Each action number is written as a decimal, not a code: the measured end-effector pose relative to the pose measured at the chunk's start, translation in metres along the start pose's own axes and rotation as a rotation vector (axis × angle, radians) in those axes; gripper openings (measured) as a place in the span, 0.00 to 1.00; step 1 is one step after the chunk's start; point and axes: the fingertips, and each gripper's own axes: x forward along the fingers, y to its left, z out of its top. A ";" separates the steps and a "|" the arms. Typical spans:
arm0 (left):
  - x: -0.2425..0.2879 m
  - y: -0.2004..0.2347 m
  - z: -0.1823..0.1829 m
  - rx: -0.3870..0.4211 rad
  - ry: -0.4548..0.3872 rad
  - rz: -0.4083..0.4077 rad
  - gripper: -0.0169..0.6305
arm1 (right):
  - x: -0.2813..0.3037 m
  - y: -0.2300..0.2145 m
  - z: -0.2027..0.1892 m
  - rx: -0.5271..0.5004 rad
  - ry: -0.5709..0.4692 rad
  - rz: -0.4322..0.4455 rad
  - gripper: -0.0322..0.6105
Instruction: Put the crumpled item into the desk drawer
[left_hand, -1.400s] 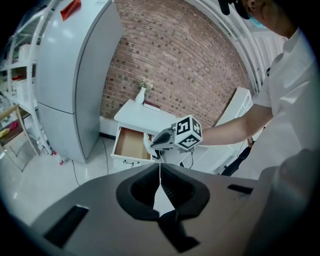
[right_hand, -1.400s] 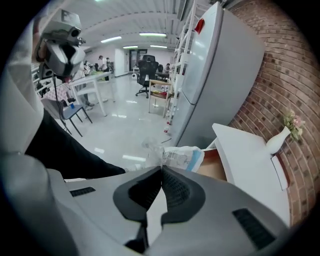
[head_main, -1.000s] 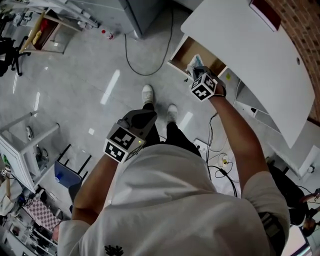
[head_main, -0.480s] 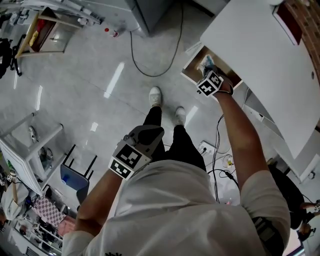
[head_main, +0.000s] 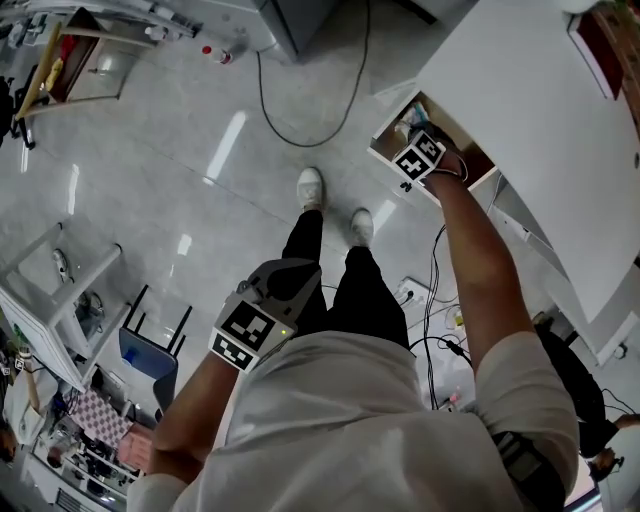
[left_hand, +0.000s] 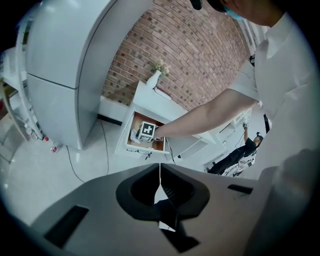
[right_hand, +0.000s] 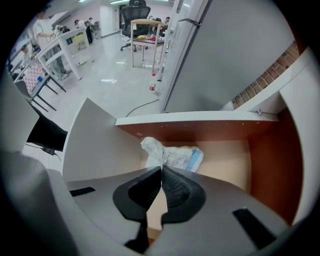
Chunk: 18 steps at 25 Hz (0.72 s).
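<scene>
The crumpled item (right_hand: 170, 152) is a white and blue plastic wrapper. It sits inside the open wooden desk drawer (right_hand: 265, 150), its pinched end at the tips of my right gripper (right_hand: 161, 169), which is shut on it. In the head view the right gripper (head_main: 407, 137) reaches over the drawer (head_main: 385, 150) at the upper right, with the wrapper (head_main: 408, 120) just past it. My left gripper (head_main: 293, 268) hangs low by the person's thigh, shut with nothing in it. The left gripper (left_hand: 160, 170) view shows the drawer (left_hand: 150, 146) and the wrapper (left_hand: 134, 135) from afar.
A white desk top (head_main: 540, 130) runs above the drawer. A black cable (head_main: 300, 110) loops over the grey floor, and more cables (head_main: 440, 320) lie under the desk. The person's shoes (head_main: 310, 185) stand left of the drawer. A big grey cabinet (left_hand: 65, 65) is beside the desk.
The right gripper has gone further over the drawer with the wrapper, lower into it. The left gripper stayed near the thigh; the head view shifted slightly.
</scene>
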 end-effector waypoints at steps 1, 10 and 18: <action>0.000 0.003 -0.001 -0.004 -0.001 0.003 0.06 | 0.004 0.000 0.001 0.007 -0.002 0.005 0.10; -0.002 -0.001 -0.017 -0.016 -0.001 0.001 0.06 | 0.007 0.012 0.007 0.045 -0.031 0.032 0.10; -0.001 -0.009 -0.012 -0.006 -0.004 0.002 0.06 | -0.011 0.012 0.008 0.091 -0.080 0.079 0.16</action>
